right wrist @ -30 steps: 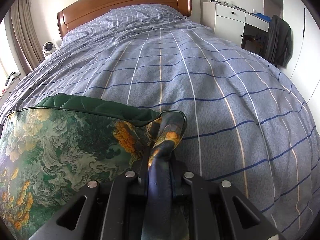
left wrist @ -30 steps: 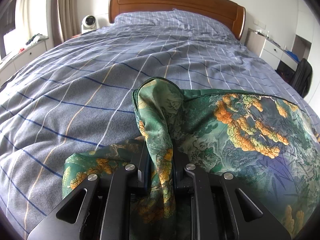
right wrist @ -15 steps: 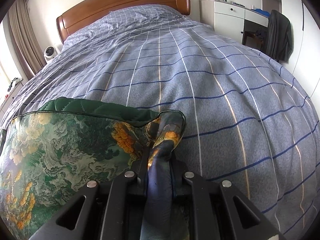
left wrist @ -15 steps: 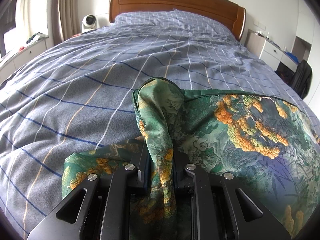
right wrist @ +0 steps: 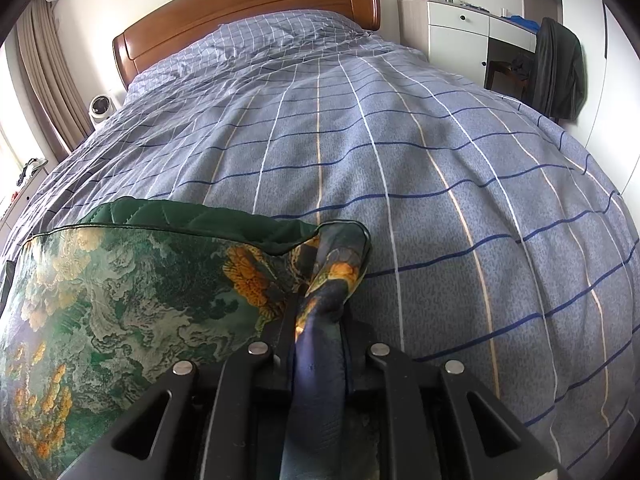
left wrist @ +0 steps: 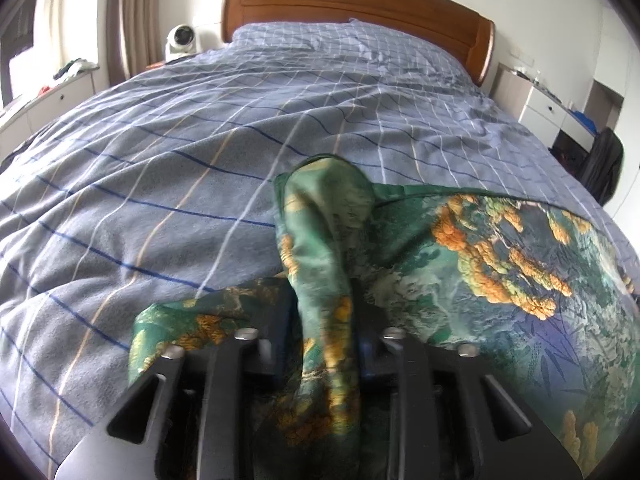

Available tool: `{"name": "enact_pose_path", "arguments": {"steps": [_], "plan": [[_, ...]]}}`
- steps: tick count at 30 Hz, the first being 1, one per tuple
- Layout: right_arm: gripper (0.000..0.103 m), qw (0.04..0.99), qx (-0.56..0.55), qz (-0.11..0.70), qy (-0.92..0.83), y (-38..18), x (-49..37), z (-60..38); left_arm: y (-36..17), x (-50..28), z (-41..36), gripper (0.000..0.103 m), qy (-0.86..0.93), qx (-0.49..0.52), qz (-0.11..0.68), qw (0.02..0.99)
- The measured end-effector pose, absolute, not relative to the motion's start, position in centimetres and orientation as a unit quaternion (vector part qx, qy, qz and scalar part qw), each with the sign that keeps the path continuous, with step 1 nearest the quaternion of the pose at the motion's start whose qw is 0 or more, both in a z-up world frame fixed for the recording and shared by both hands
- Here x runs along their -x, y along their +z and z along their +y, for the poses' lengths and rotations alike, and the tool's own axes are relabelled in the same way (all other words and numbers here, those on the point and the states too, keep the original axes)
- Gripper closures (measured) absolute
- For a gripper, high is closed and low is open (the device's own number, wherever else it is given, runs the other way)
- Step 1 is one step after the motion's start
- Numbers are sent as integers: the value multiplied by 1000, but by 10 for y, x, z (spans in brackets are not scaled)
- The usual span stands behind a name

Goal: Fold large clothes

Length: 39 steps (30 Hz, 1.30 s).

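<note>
A green garment (left wrist: 480,264) printed with orange and pale foliage lies on the blue checked duvet (left wrist: 180,168). One bunched corner of it stands up between the jaws of my left gripper (left wrist: 322,304). Those jaws are opening, and a dark gap shows beside the fold, so the pads no longer press it. In the right wrist view the garment (right wrist: 132,304) spreads to the left, with its quilted dark green lining showing along the far edge. My right gripper (right wrist: 318,312) still pinches the other twisted corner, though its jaws are opening slightly.
The duvet (right wrist: 440,152) runs back to a wooden headboard (left wrist: 360,4). A small white fan (left wrist: 182,40) stands at the bed's left, near curtains. On the right are a white dresser (right wrist: 456,36) and a dark jacket (right wrist: 558,76) hung over a chair.
The left jaws have spread apart around the bunched corner, which now stands loose and blurred between them. The right grip on the twisted corner looks nearly the same. Neither hand has shifted.
</note>
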State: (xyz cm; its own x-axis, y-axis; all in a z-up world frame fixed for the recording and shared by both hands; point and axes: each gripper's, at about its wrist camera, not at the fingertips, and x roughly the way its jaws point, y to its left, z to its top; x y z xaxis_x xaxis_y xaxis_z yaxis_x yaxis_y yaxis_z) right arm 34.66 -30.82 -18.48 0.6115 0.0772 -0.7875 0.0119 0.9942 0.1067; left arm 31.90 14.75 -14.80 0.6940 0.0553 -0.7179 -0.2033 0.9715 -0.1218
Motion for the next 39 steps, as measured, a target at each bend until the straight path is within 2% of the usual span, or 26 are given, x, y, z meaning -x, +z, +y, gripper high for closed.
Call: {"name": "enact_pose_path", "arguments": {"steps": [1,2,3,5,6,7,11,16,21,25,27,32,39], "plan": [[82,896,-54,441,18,-183,-346,-309,-145,-318,152,46,76,107,390,911],[81,894,-57,444,20,-181,-347,-311,-140,-317,158,26,79,124,396,906],[80,892,-62,447,22,-178,-347,-313,-136,-315,164,16,76,140,399,903],[64,886,-77,456,25,-169,-349,-320,-124,-305,177,16,64,170,398,899],[43,885,-83,458,21,-164,-349,-325,-115,-298,180,16,65,169,399,899],[31,885,-90,456,13,-155,-347,-333,-108,-293,182,16,69,162,399,900],[31,908,-90,408,-4,-117,-323,-353,-64,-265,167,15,59,102,379,918],[31,921,-61,377,80,-80,-280,-327,-21,-259,90,7,-43,58,360,930],[31,895,-60,402,182,-96,-253,-285,-46,-290,0,7,-116,40,389,913],[33,874,-65,459,149,-145,-256,-294,-66,-324,-39,7,-122,35,416,901],[31,875,-96,450,151,-151,-255,-298,-73,-348,-57,7,-112,34,423,899],[31,888,-52,436,135,-155,-253,-280,-115,-393,-69,7,-75,20,492,867],[31,887,-81,431,144,-160,-255,-295,-106,-346,-75,7,-93,-31,474,875]]}}
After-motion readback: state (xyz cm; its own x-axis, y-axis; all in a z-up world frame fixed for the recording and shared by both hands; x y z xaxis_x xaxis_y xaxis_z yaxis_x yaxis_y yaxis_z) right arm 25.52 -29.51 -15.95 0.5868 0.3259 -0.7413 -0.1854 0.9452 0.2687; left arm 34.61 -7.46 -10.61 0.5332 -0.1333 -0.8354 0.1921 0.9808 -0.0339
